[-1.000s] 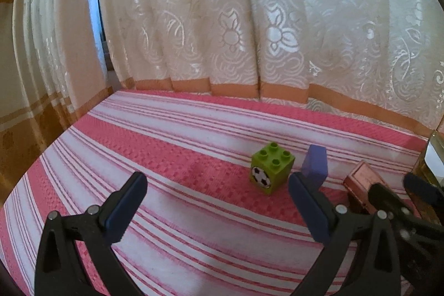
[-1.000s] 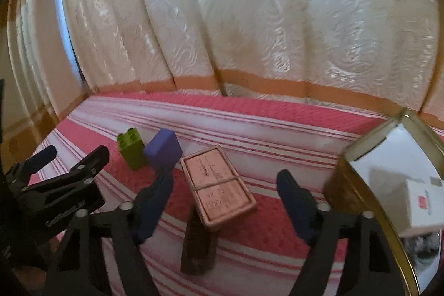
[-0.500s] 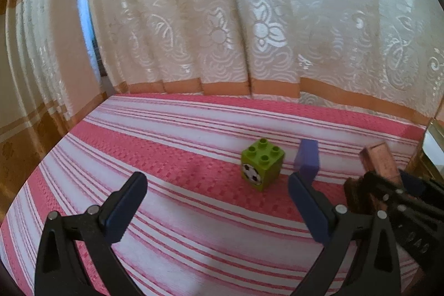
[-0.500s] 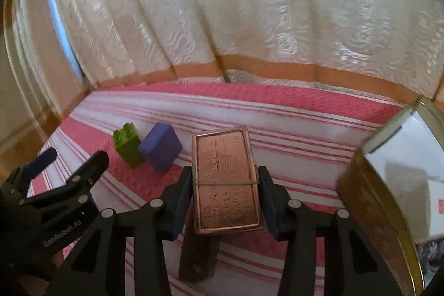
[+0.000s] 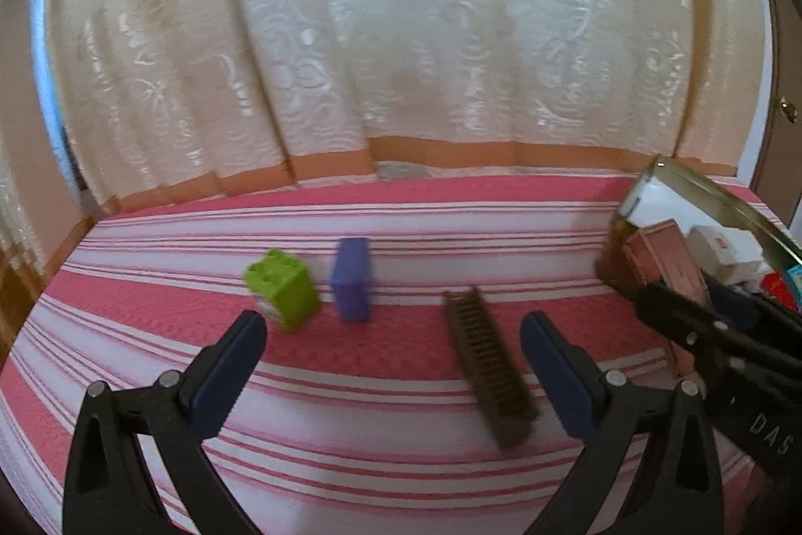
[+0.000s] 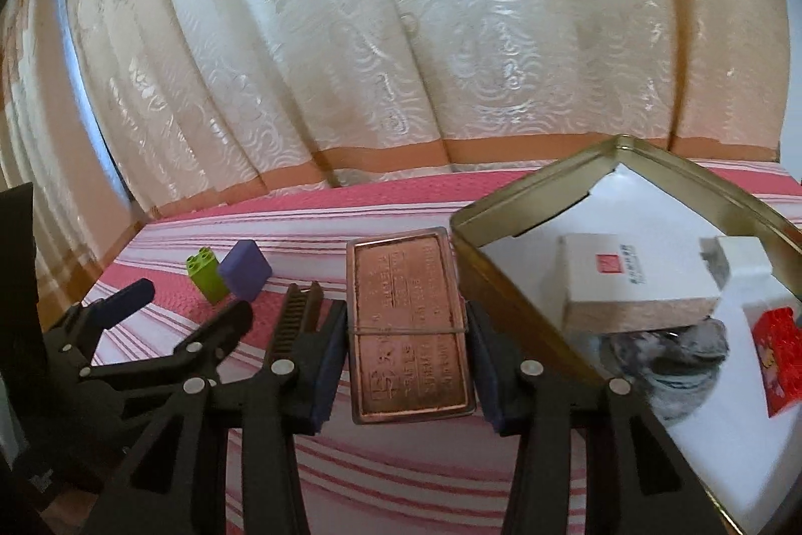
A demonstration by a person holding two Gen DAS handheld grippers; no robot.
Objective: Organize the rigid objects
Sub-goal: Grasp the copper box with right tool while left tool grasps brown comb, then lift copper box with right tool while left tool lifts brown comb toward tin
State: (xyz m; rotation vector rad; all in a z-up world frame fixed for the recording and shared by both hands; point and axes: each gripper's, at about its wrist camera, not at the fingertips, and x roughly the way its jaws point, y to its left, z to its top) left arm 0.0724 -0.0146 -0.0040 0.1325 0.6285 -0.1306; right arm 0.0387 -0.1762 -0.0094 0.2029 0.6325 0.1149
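the copper plate (image 6: 411, 324) is clamped flat between the pads of the right gripper (image 6: 407, 362), above the striped cloth (image 6: 381, 475) and just left of the open tin (image 6: 506, 204); its embossed lettering and a thin band across it are shown only in the right wrist view; in the left wrist view it is seen edge-on at the far right (image 5: 666, 259); there the left gripper (image 5: 393, 372) is seen spread wide and empty, with the brown comb (image 5: 486, 369), purple block (image 5: 352, 279) and green brick (image 5: 283, 289) beyond it.
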